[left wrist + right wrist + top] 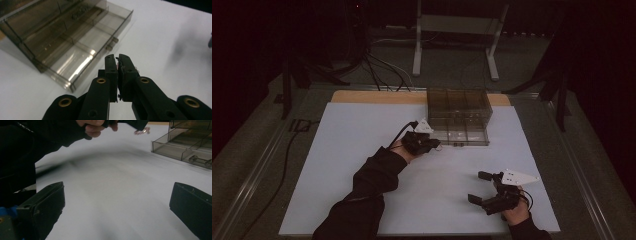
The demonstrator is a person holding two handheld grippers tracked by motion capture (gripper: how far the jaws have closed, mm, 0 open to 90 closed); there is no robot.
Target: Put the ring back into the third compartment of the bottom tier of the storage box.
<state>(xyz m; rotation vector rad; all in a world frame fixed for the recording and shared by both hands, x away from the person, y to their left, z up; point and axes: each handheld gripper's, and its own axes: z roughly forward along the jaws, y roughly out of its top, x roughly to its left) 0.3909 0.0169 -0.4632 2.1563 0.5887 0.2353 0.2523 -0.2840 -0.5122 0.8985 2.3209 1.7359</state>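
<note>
The left gripper (pixel 118 58) has its jaws pressed together on something small, too hidden to name, likely bound for the smoky clear plastic drawer organizer (pixel 67 37) just ahead, drawer pulled out. The right gripper (pixel 482 187) rests, jaws wide apart, over the matte white tabletop (pixel 362 165).

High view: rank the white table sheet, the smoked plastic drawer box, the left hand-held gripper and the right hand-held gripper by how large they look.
1. White table sheet, by far the largest.
2. Smoked plastic drawer box.
3. Right hand-held gripper and left hand-held gripper: too close to rank; the right one sits nearer the camera with jaws spread, so it looks bigger.
</note>
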